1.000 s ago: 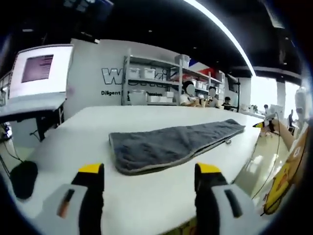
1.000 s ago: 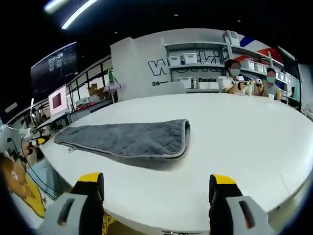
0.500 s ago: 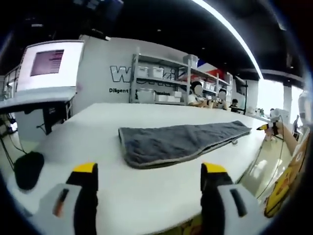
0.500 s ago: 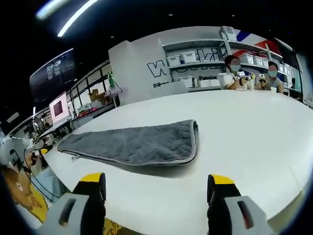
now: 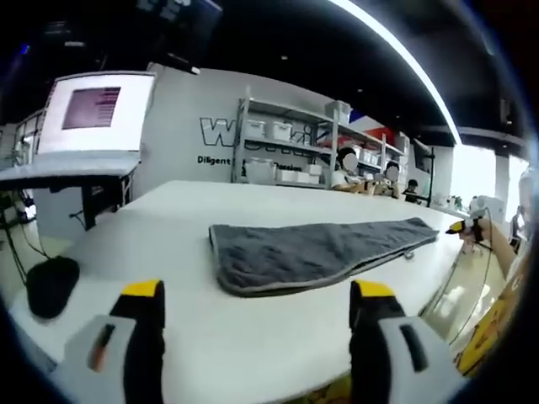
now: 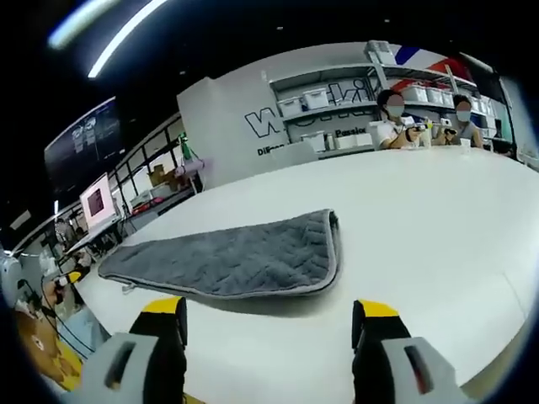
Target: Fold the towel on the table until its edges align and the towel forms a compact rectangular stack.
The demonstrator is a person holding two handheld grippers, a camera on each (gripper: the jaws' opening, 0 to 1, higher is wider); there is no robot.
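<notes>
I hold my left gripper point(image 5: 257, 295) and right gripper point(image 6: 268, 311) wide apart, short of the folded grey towel point(image 5: 312, 251) on the white table point(image 5: 168, 227).

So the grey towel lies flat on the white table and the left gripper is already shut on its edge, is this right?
Not quite. In the left gripper view the left gripper is open, jaws apart and short of the grey towel, touching nothing. The towel does lie flat on the white table.
</notes>
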